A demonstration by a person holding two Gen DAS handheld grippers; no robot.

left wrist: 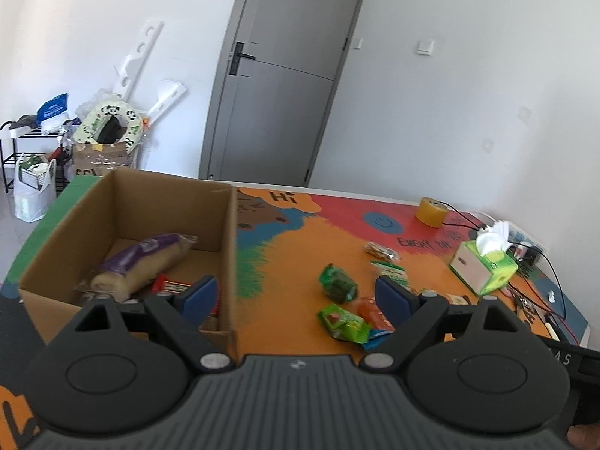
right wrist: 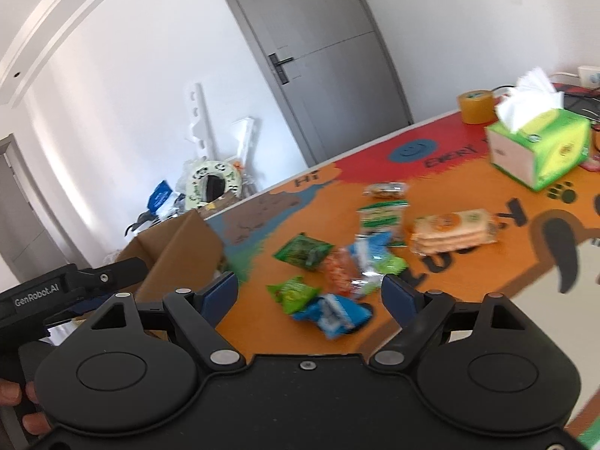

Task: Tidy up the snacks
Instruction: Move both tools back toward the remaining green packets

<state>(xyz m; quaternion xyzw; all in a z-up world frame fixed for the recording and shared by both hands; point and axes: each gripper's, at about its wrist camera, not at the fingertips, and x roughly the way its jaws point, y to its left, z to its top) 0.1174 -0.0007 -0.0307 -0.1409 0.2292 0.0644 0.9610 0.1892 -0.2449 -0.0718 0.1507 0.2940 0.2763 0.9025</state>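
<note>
Both jaws released over a colourful table mat (left wrist: 300, 262) strewn with snacks (right wrist: 300, 255); grey door (left wrist: 277, 86) behind

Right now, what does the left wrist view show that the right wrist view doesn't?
Left wrist only: the inside of the cardboard box, holding a purple-wrapped bread pack and a red bar.
Right wrist only: the cracker pack and the blue packet.
Both: the tissue box, tape roll, the loose green snack packets, open empty fingers.
</note>
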